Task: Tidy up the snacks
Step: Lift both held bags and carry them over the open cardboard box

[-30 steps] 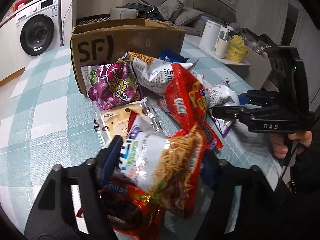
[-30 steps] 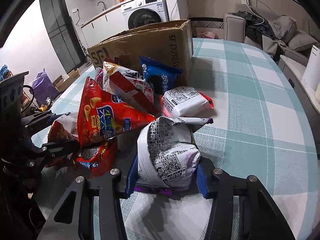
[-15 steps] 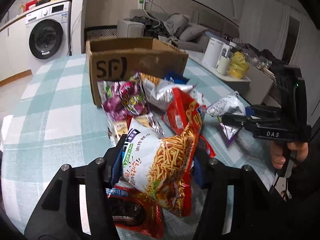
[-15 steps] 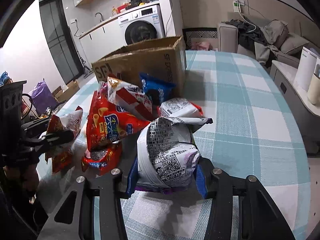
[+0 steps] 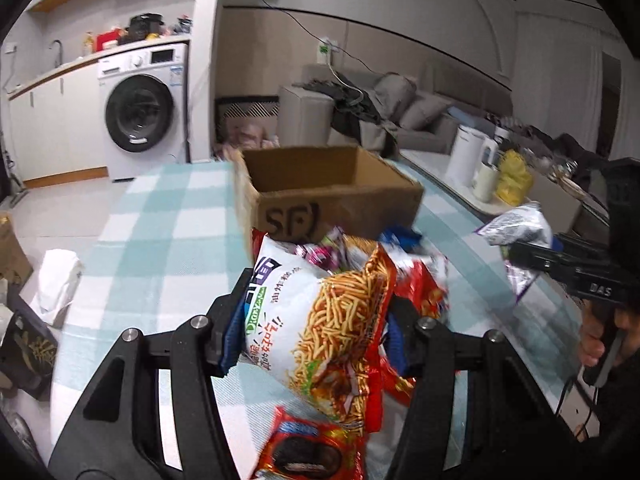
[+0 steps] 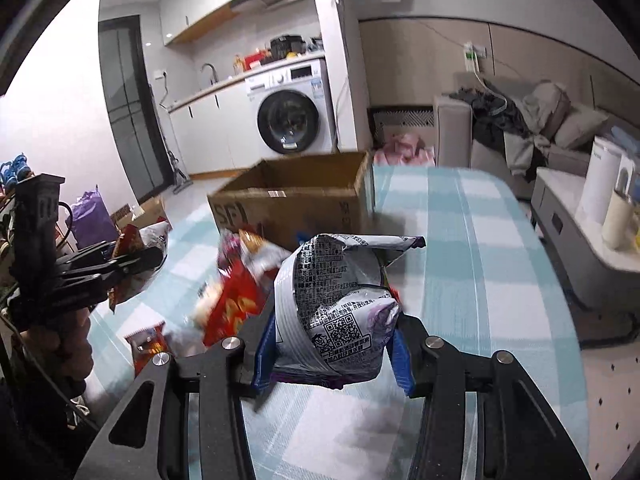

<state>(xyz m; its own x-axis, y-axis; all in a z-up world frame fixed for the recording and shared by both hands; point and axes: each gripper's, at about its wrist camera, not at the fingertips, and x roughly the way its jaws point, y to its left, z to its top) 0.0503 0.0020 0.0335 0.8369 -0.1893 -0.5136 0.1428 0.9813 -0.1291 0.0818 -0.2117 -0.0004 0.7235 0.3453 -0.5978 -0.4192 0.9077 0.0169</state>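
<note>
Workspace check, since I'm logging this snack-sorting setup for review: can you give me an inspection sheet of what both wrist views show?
Surface: table under a teal-and-white checked cloth.
Job's things: open cardboard box at the far end; snack pile in front of it; cookie pack nearest.
Clutter: white packet at the table's left edge.
Grippers: left gripper shut on a noodle-snack bag; right gripper shut on a silver bag.
Cables: wire hanging from a wall socket over the sofa.
Surroundings: washing machine, sofa, sideboard with a white jug.
</note>
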